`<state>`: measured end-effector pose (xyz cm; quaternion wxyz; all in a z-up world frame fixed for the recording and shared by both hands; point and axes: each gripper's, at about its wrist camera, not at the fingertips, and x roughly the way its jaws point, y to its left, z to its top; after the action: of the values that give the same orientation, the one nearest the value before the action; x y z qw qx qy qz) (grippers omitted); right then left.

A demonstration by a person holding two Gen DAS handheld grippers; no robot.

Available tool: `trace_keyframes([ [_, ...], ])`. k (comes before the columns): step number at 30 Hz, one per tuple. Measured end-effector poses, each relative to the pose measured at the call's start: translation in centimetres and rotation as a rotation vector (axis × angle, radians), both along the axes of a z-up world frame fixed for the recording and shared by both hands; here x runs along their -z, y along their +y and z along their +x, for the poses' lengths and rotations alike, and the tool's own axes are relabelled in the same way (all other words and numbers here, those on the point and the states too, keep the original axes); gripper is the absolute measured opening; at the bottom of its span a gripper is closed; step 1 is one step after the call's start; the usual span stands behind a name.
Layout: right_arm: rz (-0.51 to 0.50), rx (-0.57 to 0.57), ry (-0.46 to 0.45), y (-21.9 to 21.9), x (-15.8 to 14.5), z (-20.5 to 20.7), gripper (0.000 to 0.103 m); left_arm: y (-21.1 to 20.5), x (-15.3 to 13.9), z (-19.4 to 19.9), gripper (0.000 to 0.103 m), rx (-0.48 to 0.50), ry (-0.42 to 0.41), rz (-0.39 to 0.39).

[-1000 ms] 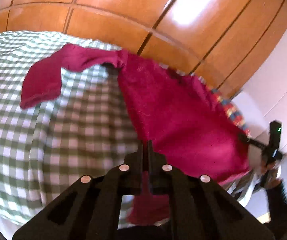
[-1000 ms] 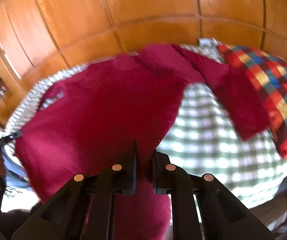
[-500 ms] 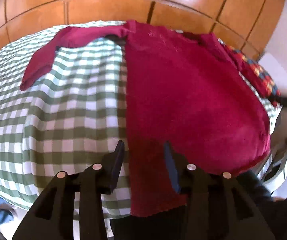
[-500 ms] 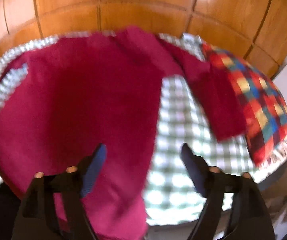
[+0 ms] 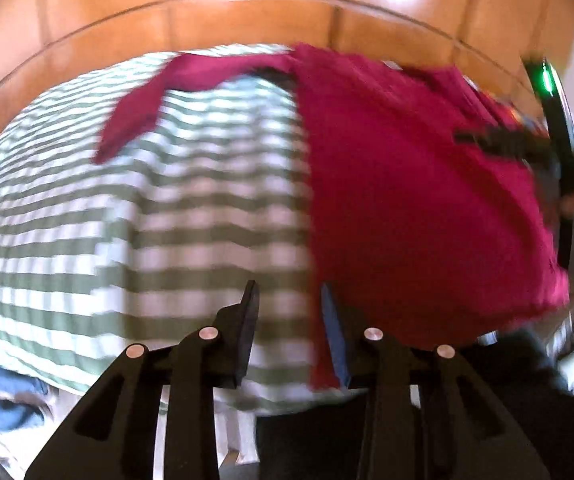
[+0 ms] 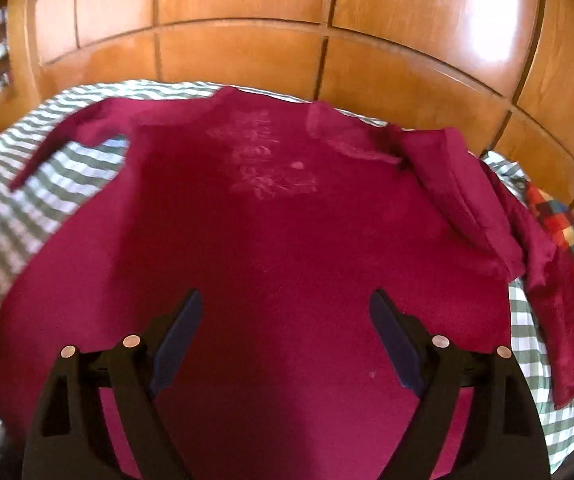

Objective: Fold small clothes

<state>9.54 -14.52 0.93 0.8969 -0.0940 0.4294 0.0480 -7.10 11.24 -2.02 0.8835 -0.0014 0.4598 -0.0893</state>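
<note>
The crimson shirt (image 6: 271, 248) lies spread flat on the bed (image 5: 87, 216) up to its near edge, both the left gripper (image 5: 287, 312) and right gripper (image 6: 285, 320) having just opened and empty, so the laying-out looks finished and the next move calls for folding a sleeve (image 5: 155, 100) inward.

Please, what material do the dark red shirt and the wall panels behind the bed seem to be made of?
The dark red shirt looks like soft matte knit fabric, probably cotton: it lies limp, creases at the sleeve and shows no shine. The wall panels look like varnished wood or wood veneer: orange-brown grain with bright glossy reflections.
</note>
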Motion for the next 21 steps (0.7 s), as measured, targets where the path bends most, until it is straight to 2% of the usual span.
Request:
trace_keyframes([
  [3,0.058,0.062,0.068,-1.4,2.4,1.0,0.087,2.7,-0.4,1.8,0.035,-0.121,-0.02,0.037],
  [6,0.136,0.066,0.018,-2.5,3.2,0.5,0.091,5.8,-0.7,3.6,0.036,-0.234,-0.019,0.051],
  [9,0.137,0.064,0.013,-2.5,3.5,0.5,0.094,8.4,-1.2,5.3,0.047,-0.318,-0.044,0.085],
  [11,0.127,0.06,0.013,-2.2,3.6,0.6,0.096,9.2,-1.6,6.4,0.051,-0.347,-0.071,0.102],
  [16,0.14,0.057,0.011,-2.4,3.8,0.6,0.097,8.4,-2.4,9.7,0.054,-0.324,-0.115,0.146],
  [18,0.142,0.054,0.01,-2.3,3.9,0.7,0.097,6.8,-2.2,11.3,0.061,-0.276,-0.135,0.21],
  [21,0.145,0.054,0.005,-2.3,3.9,0.6,0.098,5.1,-0.8,13.7,0.062,-0.215,-0.128,0.32],
])
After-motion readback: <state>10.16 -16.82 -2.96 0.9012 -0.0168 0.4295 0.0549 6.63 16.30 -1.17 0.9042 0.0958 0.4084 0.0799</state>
